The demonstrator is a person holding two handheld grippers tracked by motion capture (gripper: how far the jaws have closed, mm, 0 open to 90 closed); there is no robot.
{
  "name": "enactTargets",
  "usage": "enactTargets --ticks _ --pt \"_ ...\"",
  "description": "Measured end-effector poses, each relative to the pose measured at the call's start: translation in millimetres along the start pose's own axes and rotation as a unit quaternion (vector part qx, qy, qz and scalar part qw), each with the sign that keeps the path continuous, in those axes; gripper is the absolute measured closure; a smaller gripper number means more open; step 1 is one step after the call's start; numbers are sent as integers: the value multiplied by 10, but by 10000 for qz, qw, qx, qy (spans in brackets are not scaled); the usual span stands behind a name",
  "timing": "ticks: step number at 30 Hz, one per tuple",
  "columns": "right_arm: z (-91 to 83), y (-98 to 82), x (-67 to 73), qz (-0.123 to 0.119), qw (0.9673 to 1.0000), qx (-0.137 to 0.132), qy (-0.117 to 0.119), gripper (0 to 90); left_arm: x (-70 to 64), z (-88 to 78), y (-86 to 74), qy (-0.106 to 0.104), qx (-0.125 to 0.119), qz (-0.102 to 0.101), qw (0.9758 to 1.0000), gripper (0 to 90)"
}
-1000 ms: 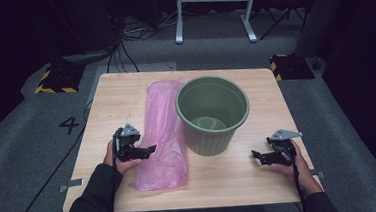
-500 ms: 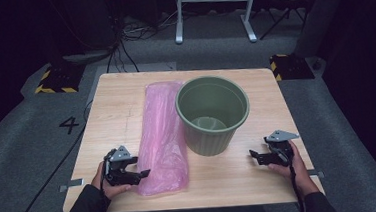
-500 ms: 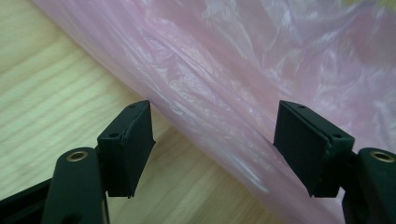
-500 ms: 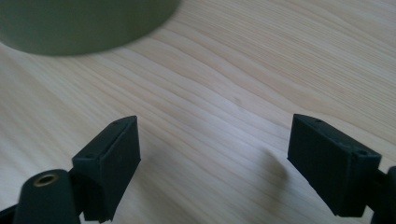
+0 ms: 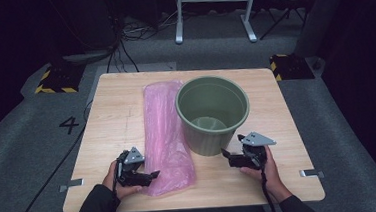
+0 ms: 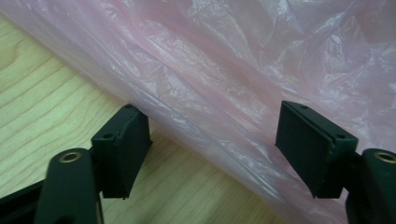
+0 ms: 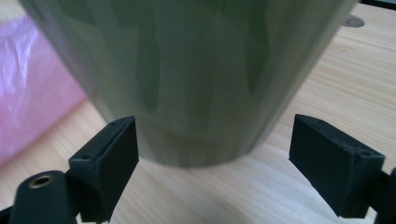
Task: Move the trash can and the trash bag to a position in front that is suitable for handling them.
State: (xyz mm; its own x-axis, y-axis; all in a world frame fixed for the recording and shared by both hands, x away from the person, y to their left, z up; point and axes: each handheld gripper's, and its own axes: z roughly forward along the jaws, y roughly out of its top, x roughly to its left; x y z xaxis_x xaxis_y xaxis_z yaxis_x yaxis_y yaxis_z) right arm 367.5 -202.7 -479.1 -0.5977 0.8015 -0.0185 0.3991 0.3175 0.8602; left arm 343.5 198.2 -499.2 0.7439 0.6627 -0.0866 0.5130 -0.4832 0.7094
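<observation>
A long pink plastic bag (image 5: 164, 132) lies flat on the wooden table (image 5: 116, 111), just left of an upright green bin (image 5: 212, 113). My left gripper (image 5: 152, 175) is at the bag's near left corner. It is open and its jaws have just been opening a little. In the left gripper view the bag's crinkled edge (image 6: 219, 84) runs between the jaws of the left gripper (image 6: 217, 140), untouched by either pad. My right gripper (image 5: 226, 154) is open at the bin's near right side. In the right gripper view the right gripper (image 7: 229, 158) has its jaws either side of the bin's base (image 7: 196, 93).
The table's near edge (image 5: 193, 206) is close behind both hands. Bare wood (image 5: 288, 129) lies right of the bin. Beyond the table are grey floor, cables (image 5: 126, 45) and a white stand (image 5: 214, 4).
The left gripper has slid along the bag's left edge toward the near end. The right gripper has moved left, up to the bin's base.
</observation>
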Motion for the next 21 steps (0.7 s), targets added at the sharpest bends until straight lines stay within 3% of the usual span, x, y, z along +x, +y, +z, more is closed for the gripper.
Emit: enactTargets --ticks 6,10,12,15,21 --pt "102 63 65 -49 9999 -65 -59 149 -39 68 32 69 6 165 9998 206" --pt "156 102 15 26 9999 -123 -64 152 -56 104 47 147 -11 287 9995 191" --pt "196 128 -14 -9 9998 -133 -122 153 -60 114 55 167 -13 282 9995 190" --pt "250 185 -57 125 9996 -178 -177 167 -72 129 68 213 21 298 9993 187" --pt "370 348 -117 26 9993 -239 -293 177 -101 179 117 309 18 214 9993 182"
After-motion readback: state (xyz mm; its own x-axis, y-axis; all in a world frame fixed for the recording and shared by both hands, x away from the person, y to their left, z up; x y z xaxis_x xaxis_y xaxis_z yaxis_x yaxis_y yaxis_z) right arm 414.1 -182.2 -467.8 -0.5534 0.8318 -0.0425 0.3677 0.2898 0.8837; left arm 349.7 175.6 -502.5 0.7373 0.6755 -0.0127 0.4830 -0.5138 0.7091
